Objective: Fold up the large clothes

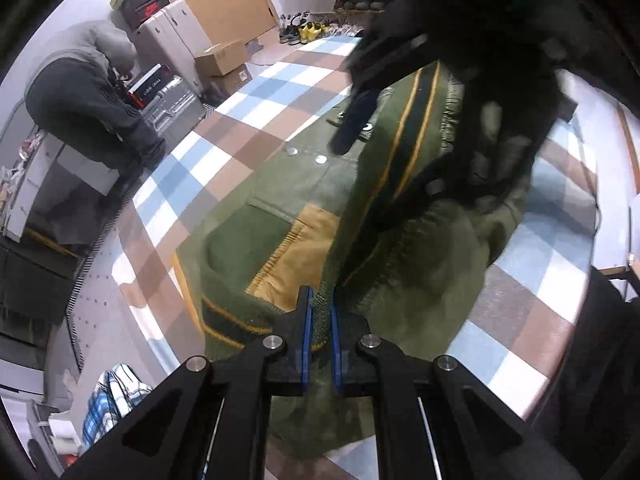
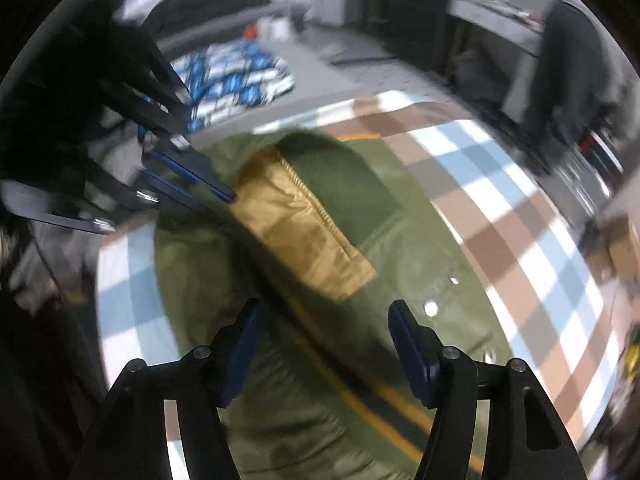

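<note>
An olive green jacket (image 1: 288, 184) with a yellow lining patch (image 1: 296, 248) and yellow-striped knit trim lies on a checked cloth (image 1: 256, 92). My left gripper (image 1: 320, 308) is shut on the jacket's ribbed knit hem and holds that edge lifted. In the right wrist view the same gripper (image 2: 228, 198) pinches the cloth beside the yellow lining (image 2: 304, 232). My right gripper (image 2: 324, 316) hovers open over the jacket (image 2: 400, 216), with nothing pressed between its pads. From the left wrist view it is a dark blur, one of its fingers (image 1: 354, 120) above the jacket's snaps.
A person in a grey hood (image 1: 88, 92) crouches at the far left by suitcases (image 1: 172, 32) and cardboard boxes (image 1: 222, 58). Shoes (image 1: 304, 30) line the far floor. A blue and white checked garment (image 2: 236, 80) lies beyond the cloth's edge.
</note>
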